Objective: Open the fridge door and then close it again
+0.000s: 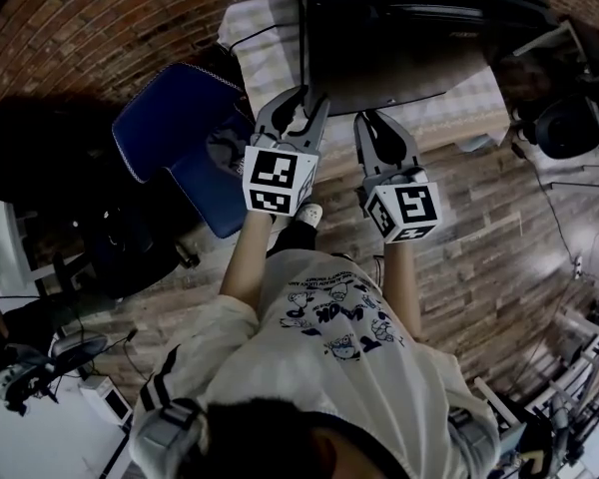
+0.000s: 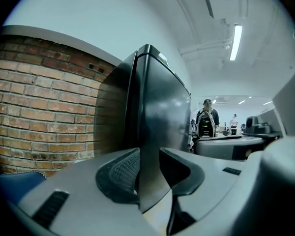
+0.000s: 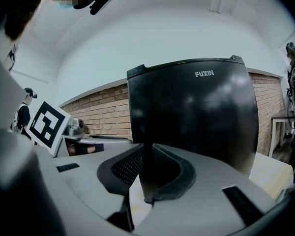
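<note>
I hold both tools out level at the black fridge (image 1: 399, 38), which stands at the top middle of the head view on a desk (image 1: 265, 38) with a checked cloth. The fridge stands straight up, so its long side runs up and down. Its shiny door (image 3: 196, 117) faces me, with the name near the top. The door looks flat against the box, so I think it is shut. That fits a door about to be pulled, and it also fits one just pushed back, so I can't say which. My left hand-held gripper (image 1: 304, 100) is released, with its jaws apart and nothing in them. I aim it at the door's side edge (image 2: 137, 122), which shows in the gap between its jaws. I think that is the place to grab or push a door. I can't tell if it touches. My right hand-held gripper (image 1: 377, 120) sits just beside it, in front of the door. Its jaws are almost together with a thin gap, and they hold nothing. A blue chair (image 1: 180, 138) waits at the left.
</note>
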